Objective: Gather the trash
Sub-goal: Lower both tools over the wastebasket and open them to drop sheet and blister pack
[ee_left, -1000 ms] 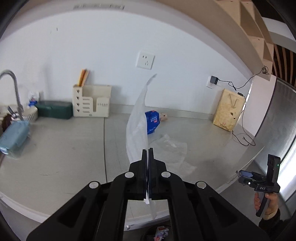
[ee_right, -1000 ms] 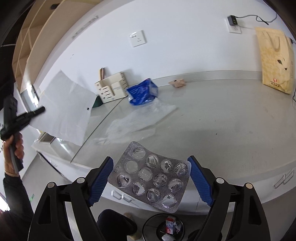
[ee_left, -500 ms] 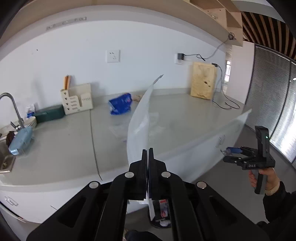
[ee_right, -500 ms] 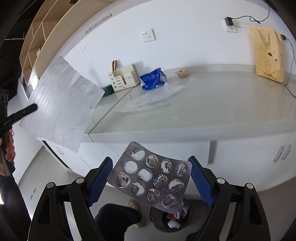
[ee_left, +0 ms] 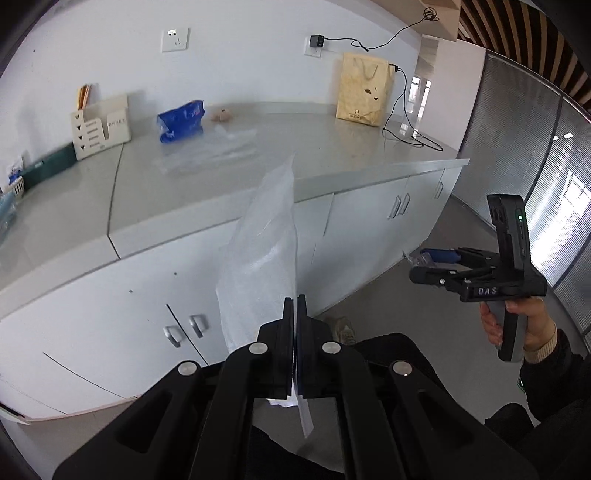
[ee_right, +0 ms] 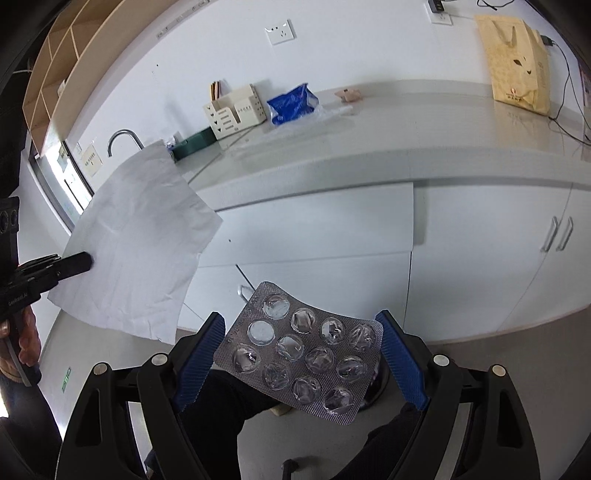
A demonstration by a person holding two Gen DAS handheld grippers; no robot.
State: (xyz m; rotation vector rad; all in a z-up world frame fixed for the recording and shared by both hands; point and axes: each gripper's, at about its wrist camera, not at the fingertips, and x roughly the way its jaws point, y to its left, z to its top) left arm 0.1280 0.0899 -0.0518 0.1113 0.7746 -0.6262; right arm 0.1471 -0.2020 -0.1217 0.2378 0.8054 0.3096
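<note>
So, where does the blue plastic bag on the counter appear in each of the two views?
Left wrist view: the blue plastic bag lies upper left, on the counter, right of the beige organizer.
Right wrist view: the bag lies top centre, again right of the organizer.
Shared landmark: the wall socket above the bag.

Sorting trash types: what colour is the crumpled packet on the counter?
Blue packet with white print, clearest in the right wrist view.

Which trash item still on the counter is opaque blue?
The crumpled blue bag beside the cream organizer. The plastic film in front of it is clear, and the small wad behind is tan.
</note>
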